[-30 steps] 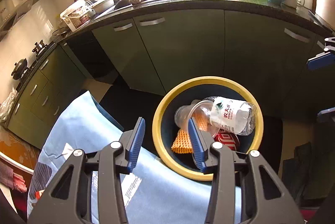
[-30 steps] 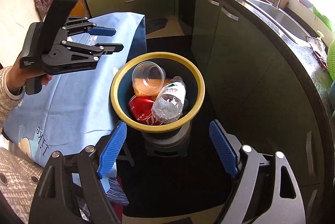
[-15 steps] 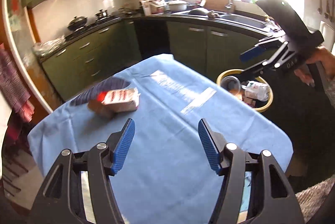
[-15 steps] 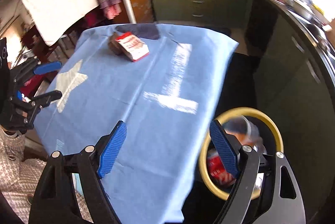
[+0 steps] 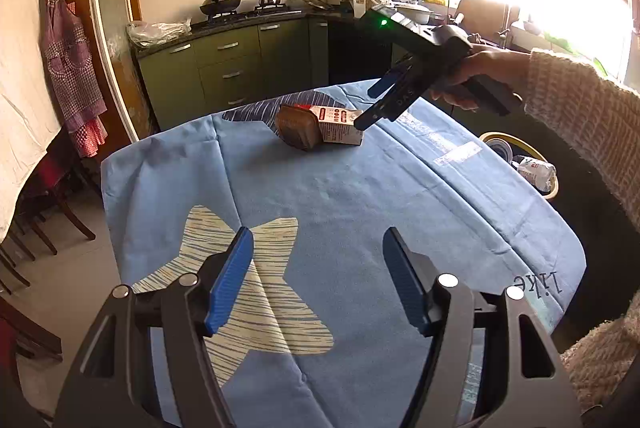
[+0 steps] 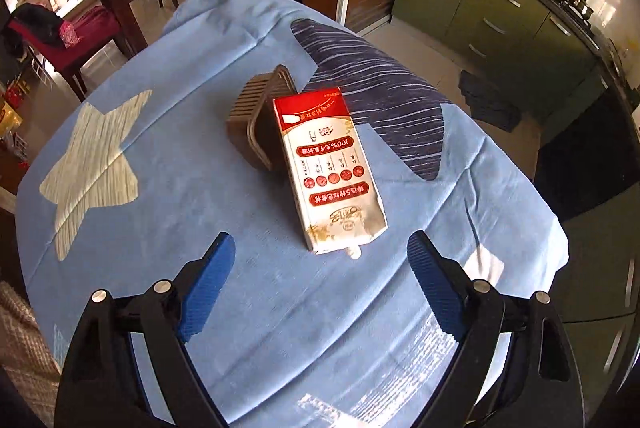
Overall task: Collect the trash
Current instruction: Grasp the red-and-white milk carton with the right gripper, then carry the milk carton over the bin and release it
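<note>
A red and white milk carton (image 6: 328, 168) lies on the blue tablecloth (image 6: 200, 196), leaning against a brown plastic tray (image 6: 256, 120) tipped on its side. My right gripper (image 6: 320, 256) is open and empty, just short of the carton's near end. In the left wrist view the carton (image 5: 340, 126) and tray (image 5: 298, 128) sit at the table's far side, with the right gripper (image 5: 370, 104) hovering over them. My left gripper (image 5: 318, 272) is open and empty above the near part of the table. The yellow-rimmed bin (image 5: 524, 164) with a bottle stands right of the table.
Green kitchen cabinets (image 5: 228, 68) and a stove with pots run along the far wall. Dark wooden chairs (image 6: 120, 4) stand beyond the table. The tablecloth has a pale star patch (image 5: 248, 288) near my left gripper.
Both grippers have swung from over the bin to the table. The right gripper has closed in on the carton; the left has pulled back to the table's near side.
</note>
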A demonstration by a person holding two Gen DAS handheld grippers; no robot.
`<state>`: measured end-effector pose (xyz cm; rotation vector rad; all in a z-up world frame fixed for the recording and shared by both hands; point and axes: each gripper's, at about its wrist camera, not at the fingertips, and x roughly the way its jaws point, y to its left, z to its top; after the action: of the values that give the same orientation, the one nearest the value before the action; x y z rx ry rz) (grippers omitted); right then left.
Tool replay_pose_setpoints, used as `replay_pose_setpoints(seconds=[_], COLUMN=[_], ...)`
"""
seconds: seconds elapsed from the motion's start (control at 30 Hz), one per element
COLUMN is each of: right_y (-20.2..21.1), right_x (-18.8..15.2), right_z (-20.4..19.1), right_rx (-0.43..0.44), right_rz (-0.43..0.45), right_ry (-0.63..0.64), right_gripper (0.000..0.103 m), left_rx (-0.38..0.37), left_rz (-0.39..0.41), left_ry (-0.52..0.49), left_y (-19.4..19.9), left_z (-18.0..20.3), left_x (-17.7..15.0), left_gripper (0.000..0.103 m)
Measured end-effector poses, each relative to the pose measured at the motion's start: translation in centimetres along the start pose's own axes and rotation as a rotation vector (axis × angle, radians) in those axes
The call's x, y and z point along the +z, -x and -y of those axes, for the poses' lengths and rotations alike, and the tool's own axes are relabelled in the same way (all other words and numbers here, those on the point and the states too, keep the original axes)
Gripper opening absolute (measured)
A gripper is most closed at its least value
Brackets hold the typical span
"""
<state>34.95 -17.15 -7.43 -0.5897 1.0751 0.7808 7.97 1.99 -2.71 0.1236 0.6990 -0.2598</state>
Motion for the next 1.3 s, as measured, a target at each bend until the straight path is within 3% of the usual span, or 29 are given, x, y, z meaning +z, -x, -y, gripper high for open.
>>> replay_pose_setpoints(seconds=[0.1, 0.63, 0.7, 0.83, 0.9, 0.97, 1.13, 1.3], right_y=[-1.6, -3.2, -3.3, -4.0, -4.2, -4.1, -1.7, 4.0], right_x=[0.6, 1.0, 0.9, 0.7, 0.6, 0.4, -1.9, -8.3], right_z=[0.2, 2.0, 2.1, 2.0, 2.2, 2.4, 3.2, 5.3], right_rx=[0.021, -0.013, 0.001, 0.021, 0.035, 0.034, 0.0, -0.08], right_rz=[-0.032, -0.013, -0.016, -0.03, -0.027, -0.022, 0.009, 0.041], right_ry=[0.018, -0.003, -0.005, -0.012, -0.037, -0.065, -0.122, -0.231], right_gripper=[0.08, 0.079, 0.071, 0.064, 0.054, 0.054, 0.054, 0.054], left_rx=[-0.015, -0.041, -0.04, -0.044, -0.045, -0.045, -0.051, -0.079], left_rz=[0.0, -0.034, -0.037, -0.032, -0.029, -0.026, -0.032, -0.023], left_ry=[0.006, 0.035, 0.032, 0.032, 0.033, 0.036, 0.042, 0.028], left_y=[-0.3, -1.5, -1.6, -1.4, -1.3, -1.2, -1.3, -1.2], left_z=[0.0, -0.1, 0.0, 0.1, 0.1, 0.1, 0.1, 1.1], left_x=[-0.1, -0.5, -0.5, -0.4, -0.4, -0.4, -0.5, -0.4], left_gripper=[0.065, 0.065, 0.065, 0.065, 0.066, 0.066, 0.067, 0.067])
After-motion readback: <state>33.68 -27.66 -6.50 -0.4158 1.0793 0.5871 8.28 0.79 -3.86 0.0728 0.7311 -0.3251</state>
